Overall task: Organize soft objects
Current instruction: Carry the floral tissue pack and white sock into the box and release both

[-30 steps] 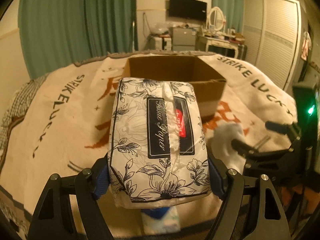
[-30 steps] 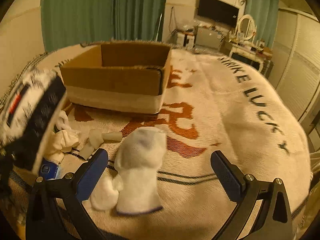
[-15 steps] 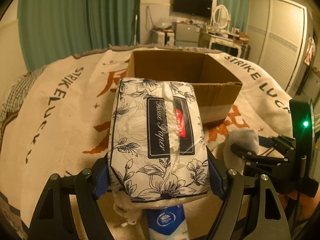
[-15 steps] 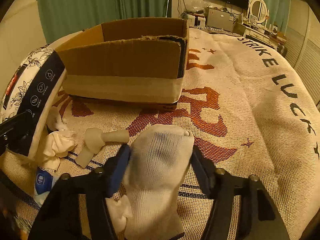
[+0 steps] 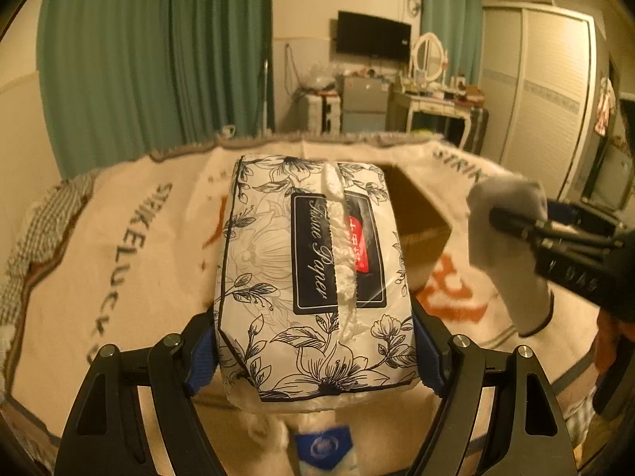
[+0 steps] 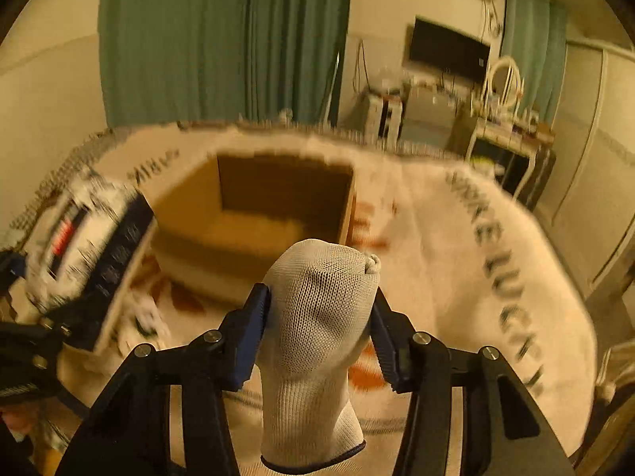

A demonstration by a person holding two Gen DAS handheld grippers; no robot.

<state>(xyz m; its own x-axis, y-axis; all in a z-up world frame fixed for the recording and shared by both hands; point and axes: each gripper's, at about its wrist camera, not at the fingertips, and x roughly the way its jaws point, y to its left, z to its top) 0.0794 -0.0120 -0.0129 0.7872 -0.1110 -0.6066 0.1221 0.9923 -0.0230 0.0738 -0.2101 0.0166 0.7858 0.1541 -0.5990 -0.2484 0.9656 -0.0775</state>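
My left gripper is shut on a floral tissue paper pack and holds it up above the bed. The pack also shows blurred in the right wrist view. My right gripper is shut on a white sock that hangs down between the fingers; the sock also shows in the left wrist view. An open cardboard box stands on the blanket ahead of both grippers; in the left wrist view the box is mostly hidden behind the pack.
A cream blanket with "STRIKE LUCKY" lettering covers the bed. A blue-labelled pack and white crumpled items lie below. Green curtains, a TV, a dresser and wardrobe doors stand behind the bed.
My right gripper closed on the sock and lifted it off the blanket toward the box. My left gripper raised the tissue pack higher.
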